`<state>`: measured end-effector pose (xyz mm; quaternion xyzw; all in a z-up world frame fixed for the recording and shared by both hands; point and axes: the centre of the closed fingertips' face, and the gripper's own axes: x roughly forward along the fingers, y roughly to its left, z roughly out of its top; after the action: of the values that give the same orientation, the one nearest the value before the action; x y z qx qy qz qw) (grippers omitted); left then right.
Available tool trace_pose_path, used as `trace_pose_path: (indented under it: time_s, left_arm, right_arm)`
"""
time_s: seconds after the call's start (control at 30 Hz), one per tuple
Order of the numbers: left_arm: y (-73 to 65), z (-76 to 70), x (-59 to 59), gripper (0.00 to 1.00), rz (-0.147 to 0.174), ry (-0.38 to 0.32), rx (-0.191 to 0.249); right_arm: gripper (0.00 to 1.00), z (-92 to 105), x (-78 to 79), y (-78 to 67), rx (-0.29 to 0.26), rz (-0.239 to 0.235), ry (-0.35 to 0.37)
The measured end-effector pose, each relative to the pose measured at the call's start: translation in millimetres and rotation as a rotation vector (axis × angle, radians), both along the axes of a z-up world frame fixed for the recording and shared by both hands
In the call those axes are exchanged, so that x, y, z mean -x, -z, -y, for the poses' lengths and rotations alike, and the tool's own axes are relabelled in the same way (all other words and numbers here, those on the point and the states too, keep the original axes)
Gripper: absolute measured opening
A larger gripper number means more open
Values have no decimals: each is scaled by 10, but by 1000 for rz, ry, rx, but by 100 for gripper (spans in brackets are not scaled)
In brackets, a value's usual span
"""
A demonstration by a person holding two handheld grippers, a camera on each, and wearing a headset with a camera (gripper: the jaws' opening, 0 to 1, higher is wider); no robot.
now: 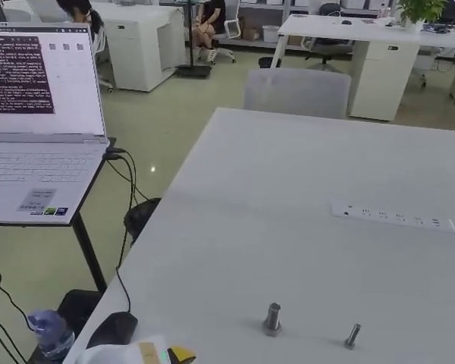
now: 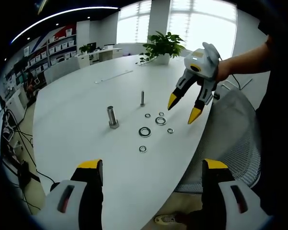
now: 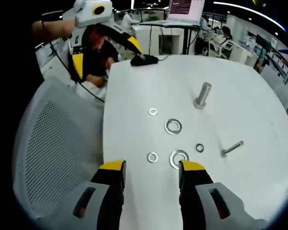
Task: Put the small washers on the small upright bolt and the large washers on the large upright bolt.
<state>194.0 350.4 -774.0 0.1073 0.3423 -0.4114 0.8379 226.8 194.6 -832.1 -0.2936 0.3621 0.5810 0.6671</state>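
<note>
A large upright bolt and a small upright bolt stand near the white table's front edge. In the left gripper view the large bolt and small bolt stand beyond several loose washers, among them a large washer and a small washer. My left gripper is open and empty, back from the table edge. My right gripper hovers open above the washers' right side. In the right gripper view, my right gripper is open above a large washer and a small washer.
A white power strip lies on the table at mid right. A laptop sits on a stand to the left. A grey mesh chair stands at the table's near edge, and another chair at the far end.
</note>
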Motion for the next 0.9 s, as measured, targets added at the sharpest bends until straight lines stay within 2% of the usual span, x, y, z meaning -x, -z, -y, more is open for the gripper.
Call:
trace_pose_path:
  time_s: [0.2,0.37,0.57,0.9]
  left_arm:
    - [-10,-7,12,84,6,5,4]
    - [20,-7,46,82,4,27,-14]
    - [47,4,77,80,4,50,-29]
    - [29,35,86,78,6,63,-22]
  right_arm:
    - [41,-38,41,114,50,2,-57]
    - [37,-34,64,198,93,-1,-89]
    - [34,-73,49,240,110,-2,-106]
    - [31,-104,46,366,168,12,-158]
